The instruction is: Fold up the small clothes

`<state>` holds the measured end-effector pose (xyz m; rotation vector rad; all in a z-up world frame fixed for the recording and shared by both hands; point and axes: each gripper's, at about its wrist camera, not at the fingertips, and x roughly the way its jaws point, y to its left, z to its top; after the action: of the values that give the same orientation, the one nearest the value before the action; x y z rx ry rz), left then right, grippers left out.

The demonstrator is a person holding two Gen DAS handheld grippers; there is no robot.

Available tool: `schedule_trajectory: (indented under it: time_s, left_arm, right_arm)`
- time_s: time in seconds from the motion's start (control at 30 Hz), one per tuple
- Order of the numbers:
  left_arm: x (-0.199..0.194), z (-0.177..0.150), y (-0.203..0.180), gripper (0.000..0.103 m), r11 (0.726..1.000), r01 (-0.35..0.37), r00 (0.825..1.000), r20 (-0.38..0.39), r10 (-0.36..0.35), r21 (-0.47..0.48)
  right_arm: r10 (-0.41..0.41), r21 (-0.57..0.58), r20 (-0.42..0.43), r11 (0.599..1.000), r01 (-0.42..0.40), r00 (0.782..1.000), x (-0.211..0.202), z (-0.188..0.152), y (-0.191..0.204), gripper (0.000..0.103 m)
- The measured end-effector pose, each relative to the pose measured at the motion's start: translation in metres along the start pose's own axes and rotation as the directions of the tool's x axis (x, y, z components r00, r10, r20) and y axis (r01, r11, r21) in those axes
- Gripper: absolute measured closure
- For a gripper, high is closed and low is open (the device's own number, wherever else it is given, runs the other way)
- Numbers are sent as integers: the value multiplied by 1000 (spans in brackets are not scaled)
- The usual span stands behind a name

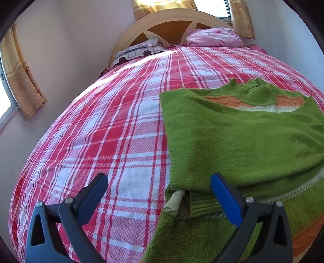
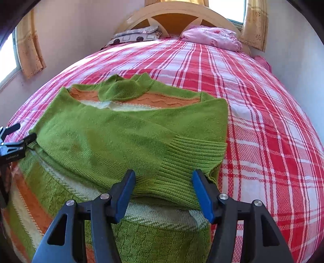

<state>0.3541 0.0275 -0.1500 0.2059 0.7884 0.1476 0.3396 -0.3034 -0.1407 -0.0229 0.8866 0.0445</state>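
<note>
Bedroom with curtained windows; red-and-white plaid bedspread (image 1: 105,129) covering the bed and serving as the work surface.

Green sweater (image 2: 121,137) lying flat on the bedspread, collar pointing to 12 o'clock toward the headboard (image 2: 176,12), orange and cream stripes showing near the neck and again at the hem. Both sleeves are lying folded inward across the chest, so the body reads as a rough rectangle; judging from that, the sleeve folds are done and the bottom-to-top fold is what remains.

Right claw (image 2: 164,192) is hanging over the hem end at 6 o'clock, jaws apart, nothing pinched; the ribbed cuff (image 2: 192,153) of the folded sleeve is sitting between and just past its fingertips. Left claw (image 1: 160,200) is likewise standing open, straddling the sweater's left edge at its lower corner, one finger over bare plaid, the other over knit. Placement at the two lower corners suggests a paired pinch is being set up to lift the hem evenly.

Pillows (image 1: 139,50) and pink bedding (image 1: 214,37) are sitting at 12 o'clock, well apart from the sweater.
</note>
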Motion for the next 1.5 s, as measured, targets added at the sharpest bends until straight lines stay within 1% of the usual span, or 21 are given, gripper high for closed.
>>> schedule_trajectory:
  time_s: [0.07,0.17,0.33,0.47,0.57,0.7,0.9,1.17,1.37,1.5]
  left_arm:
    - [-6,-1,-1,0,1000,19,1000,4,-19,-3]
    - [-16,-6,-3,0,999,42,999,18,-42,0]
    - [-27,-10,-6,0,997,74,997,35,-74,2]
    - [-29,-12,-5,0,997,78,996,31,-78,-6]
    - [-32,-13,-4,0,996,88,996,34,-88,-14]
    - [-34,-14,-1,0,996,84,996,36,-84,-22]
    - [-47,-15,2,0,993,107,993,53,-105,-38]
    - [-77,-26,-1,0,990,143,986,88,-141,-19]
    - [-94,-39,0,0,988,154,984,95,-152,-21]
    - [-106,-50,1,0,986,162,983,97,-159,-26]
  right_arm:
    - [-2,22,15,1000,1,1000,-8,0,0,43]
    - [21,42,41,999,-22,999,-19,0,1,43]
    - [14,24,31,1000,-14,999,-20,-1,6,42]
    - [23,44,35,999,-24,999,-24,-1,4,41]
    - [20,35,30,999,-21,999,-25,-3,5,39]
    - [26,53,34,998,-28,999,-30,-5,5,39]
    - [33,55,43,998,-35,999,-43,-11,6,38]
    - [57,53,67,997,-61,996,-65,-28,14,38]
    - [76,51,76,996,-80,994,-76,-43,24,37]
    - [95,53,72,994,-99,993,-83,-60,31,37]
